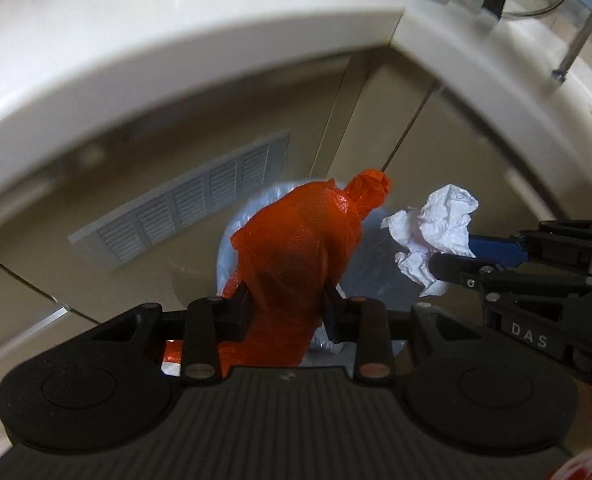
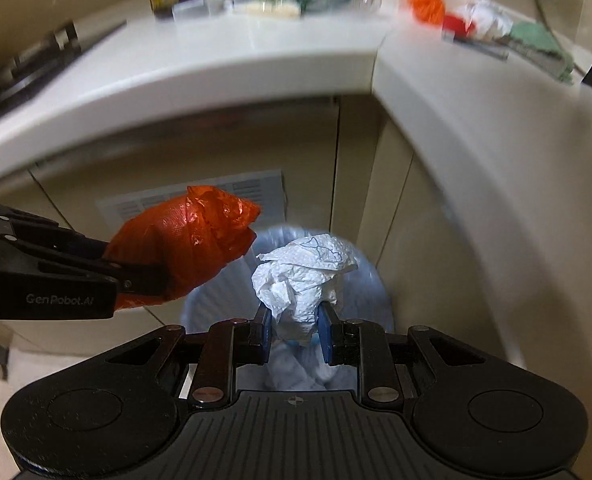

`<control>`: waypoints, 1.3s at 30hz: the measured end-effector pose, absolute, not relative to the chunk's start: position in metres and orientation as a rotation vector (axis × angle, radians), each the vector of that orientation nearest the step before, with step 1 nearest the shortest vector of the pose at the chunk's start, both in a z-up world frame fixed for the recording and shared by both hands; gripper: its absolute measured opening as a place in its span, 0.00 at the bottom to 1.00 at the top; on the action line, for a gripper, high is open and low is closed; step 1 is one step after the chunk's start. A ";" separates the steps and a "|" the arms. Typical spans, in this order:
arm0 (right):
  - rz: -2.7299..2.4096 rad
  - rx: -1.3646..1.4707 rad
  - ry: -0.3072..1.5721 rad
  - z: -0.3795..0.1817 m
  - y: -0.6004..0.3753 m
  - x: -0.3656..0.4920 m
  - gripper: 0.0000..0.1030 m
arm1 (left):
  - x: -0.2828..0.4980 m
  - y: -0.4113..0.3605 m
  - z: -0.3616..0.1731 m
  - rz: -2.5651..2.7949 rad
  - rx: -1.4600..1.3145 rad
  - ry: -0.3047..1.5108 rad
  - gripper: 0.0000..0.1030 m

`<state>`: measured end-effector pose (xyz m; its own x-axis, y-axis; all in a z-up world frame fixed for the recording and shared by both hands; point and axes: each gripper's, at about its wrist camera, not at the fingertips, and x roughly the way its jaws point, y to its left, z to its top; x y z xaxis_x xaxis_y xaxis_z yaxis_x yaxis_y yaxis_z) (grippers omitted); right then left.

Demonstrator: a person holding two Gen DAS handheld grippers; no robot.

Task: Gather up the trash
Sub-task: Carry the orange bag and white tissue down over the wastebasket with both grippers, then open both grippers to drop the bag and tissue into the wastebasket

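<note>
one crumpled orange plastic bag (image 1: pixel 296 256) sits centre frame in the left wrist view, clamped between the two fingers of the left gripper (image 1: pixel 285 312). one wad of white paper towel (image 2: pixel 302 280) sits centre in the right wrist view, pinched by the right gripper (image 2: pixel 293 330) between its two blue pads. both pieces hang over one bin lined with a pale blue bag (image 2: pixel 370 280), low in the middle of the frame. behind it, one white louvred vent (image 1: pixel 183 204) in the beige cabinet front. along the top runs the white counter (image 2: pixel 223 56), with one more orange clump (image 2: pixel 426 2), one red scrap, one white wad (image 2: pixel 486 14) and one green cloth (image 2: pixel 540 40) at upper right.
</note>
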<state>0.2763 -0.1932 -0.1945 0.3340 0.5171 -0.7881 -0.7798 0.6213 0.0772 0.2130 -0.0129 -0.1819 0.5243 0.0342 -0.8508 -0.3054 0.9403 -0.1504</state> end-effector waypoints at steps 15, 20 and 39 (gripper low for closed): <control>0.879 -0.458 0.957 -0.274 -0.180 0.301 0.23 | 0.245 -0.008 -0.259 0.253 -0.401 1.117 0.31; 0.883 -0.462 0.978 -0.288 -0.174 0.307 0.23 | 0.255 -0.009 -0.268 0.252 -0.410 1.132 0.31; 0.855 -0.427 1.015 -0.299 -0.171 0.316 0.23 | 0.278 -0.007 -0.281 0.248 -0.417 1.124 0.61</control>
